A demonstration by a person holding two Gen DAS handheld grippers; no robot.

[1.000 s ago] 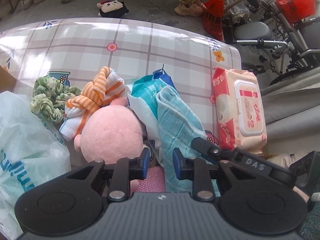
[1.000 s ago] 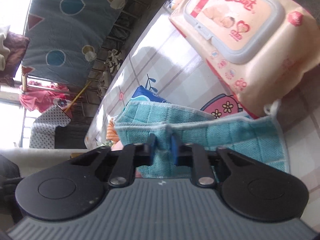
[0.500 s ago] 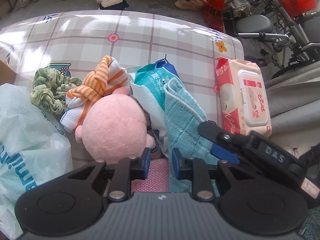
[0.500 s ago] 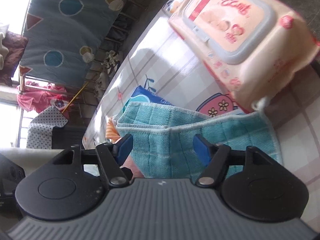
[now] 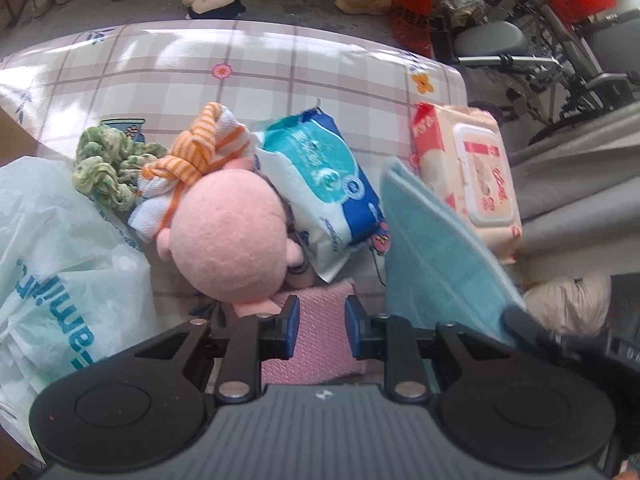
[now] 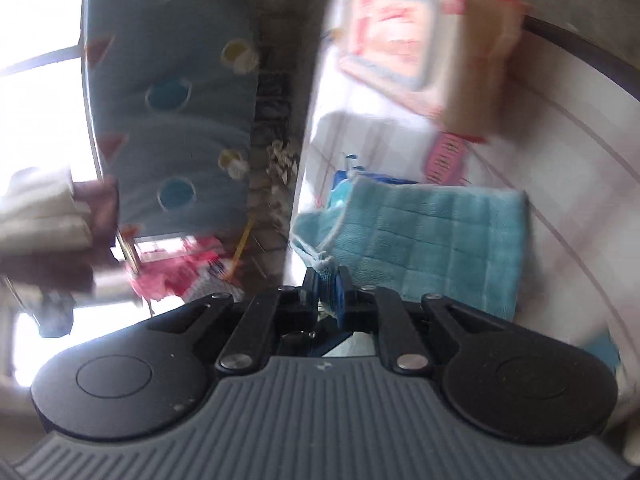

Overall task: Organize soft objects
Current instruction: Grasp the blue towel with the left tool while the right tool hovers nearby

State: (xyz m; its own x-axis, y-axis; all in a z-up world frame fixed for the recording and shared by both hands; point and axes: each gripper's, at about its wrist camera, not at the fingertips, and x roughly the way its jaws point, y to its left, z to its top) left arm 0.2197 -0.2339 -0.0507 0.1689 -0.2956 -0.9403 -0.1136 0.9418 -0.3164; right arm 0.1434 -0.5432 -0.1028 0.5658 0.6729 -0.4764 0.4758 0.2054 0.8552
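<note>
Right wrist view: your right gripper (image 6: 326, 286) pinches the teal cloth (image 6: 432, 240) by its edge, so it hangs ahead, lifted.
Left gripper (image 5: 319, 328): nearly closed on the pink cloth (image 5: 316, 344), pinning it to the bench (image 5: 160, 76).

The right gripper (image 6: 326, 286) is clamped tight on a bunched corner of the teal cloth (image 6: 432, 236), the rest of which spreads out to the right. Beyond it, blurred, a peach wipes pack (image 6: 416, 44) lies on the checked table (image 6: 560, 152), with a blue packet (image 6: 344, 178) just behind the cloth. A dotted blue quilt (image 6: 172, 92) hangs at left.
</note>
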